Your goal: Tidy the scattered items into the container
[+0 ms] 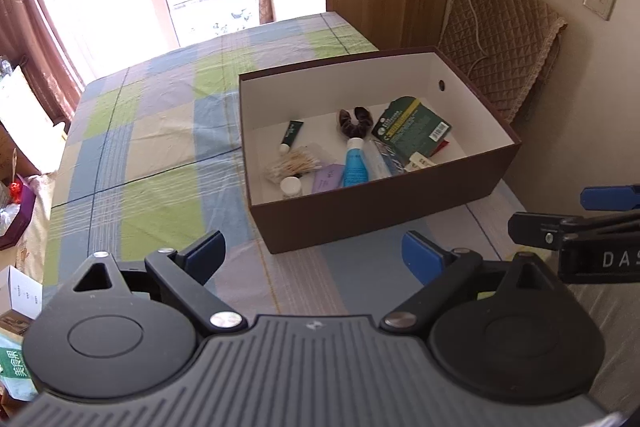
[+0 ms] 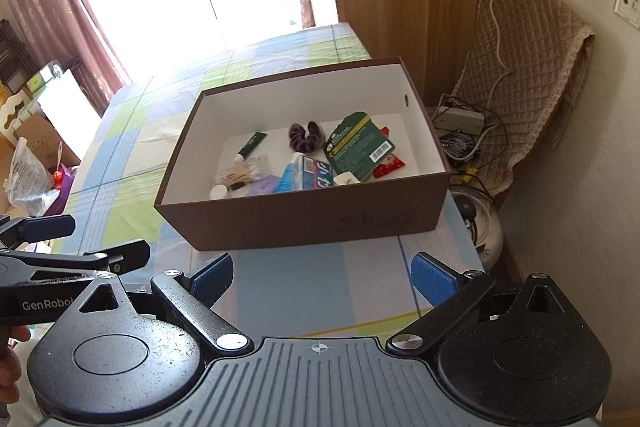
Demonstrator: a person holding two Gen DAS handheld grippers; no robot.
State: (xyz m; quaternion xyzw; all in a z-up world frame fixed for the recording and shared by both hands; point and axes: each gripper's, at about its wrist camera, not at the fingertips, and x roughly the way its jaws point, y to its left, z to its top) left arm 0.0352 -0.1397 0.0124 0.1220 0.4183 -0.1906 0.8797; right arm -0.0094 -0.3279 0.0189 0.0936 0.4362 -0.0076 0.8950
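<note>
Hand-held grippers, left (image 1: 314,255) and right (image 2: 322,277), gape empty before the brown cardboard box (image 2: 304,223), holding light, soft-to-stiff small toiletries (image 1: 354,163) best pinched mid-body.

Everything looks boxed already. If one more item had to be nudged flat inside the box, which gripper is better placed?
Probably right. The right gripper, open and empty, faces the brown box squarely with the box centred ahead. The left gripper, also open and empty, sees the box off to its right.

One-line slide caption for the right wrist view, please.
Open right gripper faces brown box already holding scrunchie, cotton swabs and green card.
</note>
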